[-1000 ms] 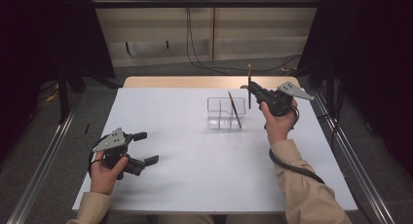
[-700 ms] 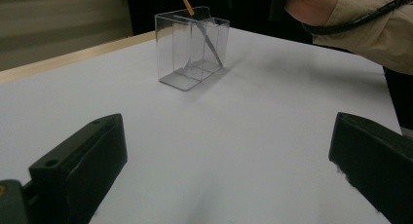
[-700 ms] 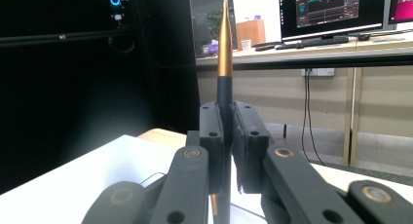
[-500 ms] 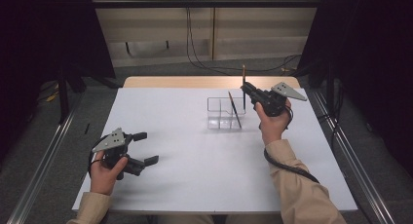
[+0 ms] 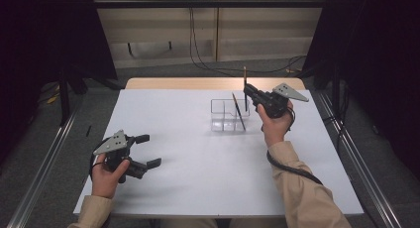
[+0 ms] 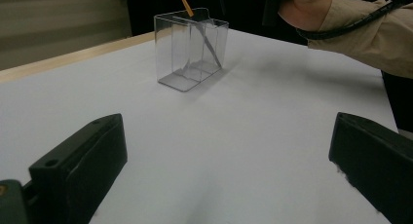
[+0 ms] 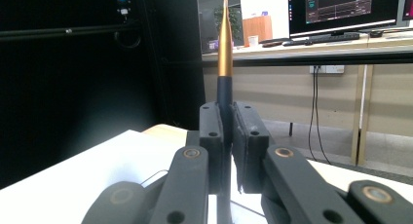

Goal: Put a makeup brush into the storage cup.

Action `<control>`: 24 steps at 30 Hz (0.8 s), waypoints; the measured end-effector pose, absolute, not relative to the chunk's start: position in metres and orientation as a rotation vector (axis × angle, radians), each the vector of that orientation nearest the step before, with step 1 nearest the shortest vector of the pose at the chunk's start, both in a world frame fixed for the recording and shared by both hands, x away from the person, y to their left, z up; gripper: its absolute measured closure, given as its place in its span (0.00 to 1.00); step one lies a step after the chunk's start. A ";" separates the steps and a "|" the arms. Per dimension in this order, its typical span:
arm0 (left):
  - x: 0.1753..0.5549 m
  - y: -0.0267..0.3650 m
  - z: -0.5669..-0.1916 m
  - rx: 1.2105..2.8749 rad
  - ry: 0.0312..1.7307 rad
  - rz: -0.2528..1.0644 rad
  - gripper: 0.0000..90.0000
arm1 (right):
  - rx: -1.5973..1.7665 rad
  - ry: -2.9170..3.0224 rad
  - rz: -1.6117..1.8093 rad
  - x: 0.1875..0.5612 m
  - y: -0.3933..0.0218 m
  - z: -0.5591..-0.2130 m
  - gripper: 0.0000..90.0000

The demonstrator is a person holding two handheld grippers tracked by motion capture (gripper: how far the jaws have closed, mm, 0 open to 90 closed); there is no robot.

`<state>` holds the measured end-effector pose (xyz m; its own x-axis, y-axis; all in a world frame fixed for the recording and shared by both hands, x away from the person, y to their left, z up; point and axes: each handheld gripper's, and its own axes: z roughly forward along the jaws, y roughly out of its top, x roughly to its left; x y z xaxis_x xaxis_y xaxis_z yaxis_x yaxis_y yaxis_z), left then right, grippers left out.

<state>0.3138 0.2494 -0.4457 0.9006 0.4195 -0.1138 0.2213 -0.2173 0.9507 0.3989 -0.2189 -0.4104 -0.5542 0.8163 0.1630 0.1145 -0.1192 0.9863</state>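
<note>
Up high, the camera sees the whole table (image 5: 198, 188), big, flat and white, with a strip of pale wood at its far edge. On it, right of the middle, stands a clear box (image 5: 224, 115) with thin see-through walls that split it into small parts. The left gripper view shows this box (image 6: 187, 53) from low down, so its shiny plastic sides and flat floor are easy to see. A thin stick (image 6: 200, 31) with an orange-brown tip leans inside it, slanted, with the tip poking out over the top; from up high the same stick (image 5: 238, 111) looks like a dark slanted line in the right part of the box. The left gripper (image 5: 143, 151) rests near the front left corner of the table, well away from the box, held by the left hand (image 5: 106, 174). Its own view shows two chunky black jaws spread wide with only bare table between them. The right gripper (image 5: 246, 91) is held up just beside the box, on its right. Its jaws are pinched tight on a pen (image 7: 224, 44), which stands straight up. Only that close view shows the pen well: a smooth, shiny gold part that gets thin to a point, on a dark round body. From high up the pen (image 5: 244, 78) is just a thin upright line.
</note>
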 end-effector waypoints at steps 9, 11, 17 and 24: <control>0.314 0.250 -0.446 1.803 0.482 0.195 0.01 | 1.034 1.637 1.721 0.402 -0.217 -0.412 0.93; 0.313 0.250 -0.446 1.799 0.483 0.193 0.00 | 1.027 1.641 1.717 0.403 -0.217 -0.413 0.93; 0.314 0.251 -0.446 1.800 0.483 0.196 0.00 | 1.030 1.641 1.718 0.405 -0.217 -0.414 0.93; 0.314 0.252 -0.446 1.793 0.487 0.193 0.00 | 1.022 1.656 1.711 0.406 -0.215 -0.416 0.93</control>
